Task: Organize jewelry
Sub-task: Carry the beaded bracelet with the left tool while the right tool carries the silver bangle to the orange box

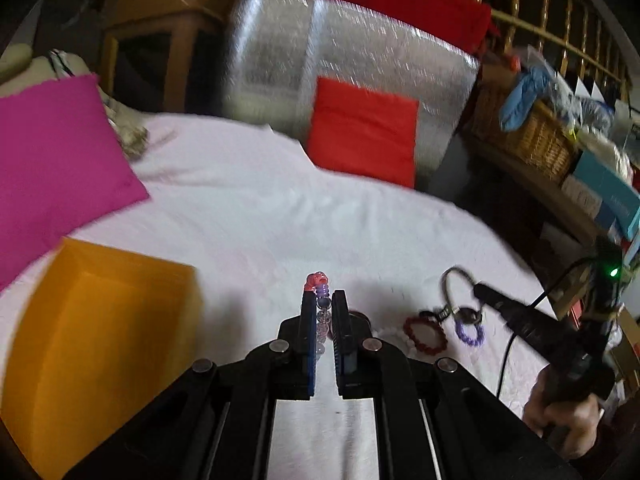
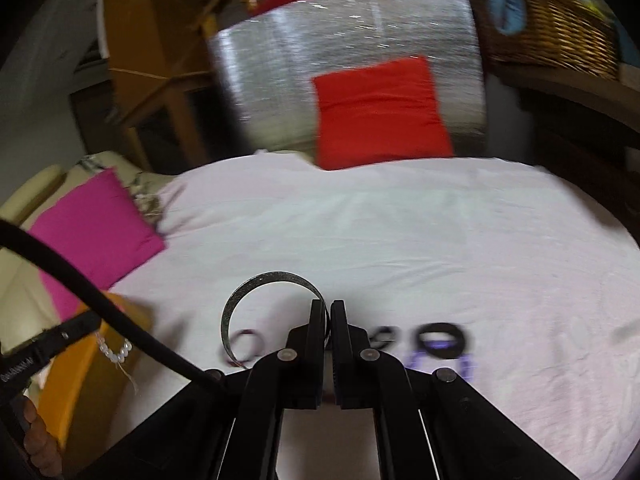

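Note:
My left gripper (image 1: 323,300) is shut on a beaded bracelet (image 1: 321,292) with red, purple and clear beads, held above the white cloth beside the orange box (image 1: 100,344). My right gripper (image 2: 328,308) is shut on a dark metal bangle (image 2: 256,300), lifted above the cloth; it also shows in the left wrist view (image 1: 456,284). A red beaded bracelet (image 1: 424,334) and a purple one (image 1: 470,330) lie on the cloth. The right wrist view shows blurred dark and purple rings (image 2: 440,340) on the cloth, and the left gripper's bracelet (image 2: 114,350) over the orange box (image 2: 80,368).
The white cloth (image 1: 280,220) covers the bed. A magenta cushion (image 1: 56,160) lies at the left and a red cushion (image 1: 364,132) leans on a silver panel (image 1: 360,64) at the back. A wicker basket (image 1: 536,136) and boxes stand on a shelf at the right.

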`<state>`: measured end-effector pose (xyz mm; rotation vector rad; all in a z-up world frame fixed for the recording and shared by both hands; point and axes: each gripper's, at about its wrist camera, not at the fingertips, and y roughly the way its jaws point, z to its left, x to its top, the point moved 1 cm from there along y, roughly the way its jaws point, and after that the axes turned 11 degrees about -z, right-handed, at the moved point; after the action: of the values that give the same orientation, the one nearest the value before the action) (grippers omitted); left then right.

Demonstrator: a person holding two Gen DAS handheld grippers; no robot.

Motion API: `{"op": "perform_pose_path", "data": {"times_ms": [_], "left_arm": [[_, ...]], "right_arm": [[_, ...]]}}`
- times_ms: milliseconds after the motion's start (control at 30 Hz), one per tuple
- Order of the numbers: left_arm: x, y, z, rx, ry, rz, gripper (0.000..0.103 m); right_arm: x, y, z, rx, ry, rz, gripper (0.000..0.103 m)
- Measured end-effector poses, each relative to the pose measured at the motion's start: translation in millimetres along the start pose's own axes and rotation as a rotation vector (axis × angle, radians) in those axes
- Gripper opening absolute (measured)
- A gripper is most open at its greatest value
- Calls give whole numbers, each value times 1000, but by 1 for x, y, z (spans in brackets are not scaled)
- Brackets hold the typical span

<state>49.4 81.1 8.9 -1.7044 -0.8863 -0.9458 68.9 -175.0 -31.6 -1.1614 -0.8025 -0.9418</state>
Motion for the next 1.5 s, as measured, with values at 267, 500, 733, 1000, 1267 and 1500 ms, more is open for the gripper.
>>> {"op": "perform_pose_path", "data": {"times_ms": [267,500,733,1000,1267,1500], "left_arm": [[8,-34,85,220,4,-45,8],[-13,-7,162,383,-86,76,8],[-38,14,195,453,-164,206,8],[-49,20,221,525,-244,264,8],[-50,0,240,572,-353,270,35],[-47,-7,243,583,-384,247,36]], "right_arm": [[0,7,121,156,-64,31,4],[-11,43,219,203,-163,159,4],[-41,90,293,196,-275,328,4],[-58,128,322,139,-348,435,4],[-75,145,343,102,-409,516,7],[-66,133,349,121,-403,475,8]]}}
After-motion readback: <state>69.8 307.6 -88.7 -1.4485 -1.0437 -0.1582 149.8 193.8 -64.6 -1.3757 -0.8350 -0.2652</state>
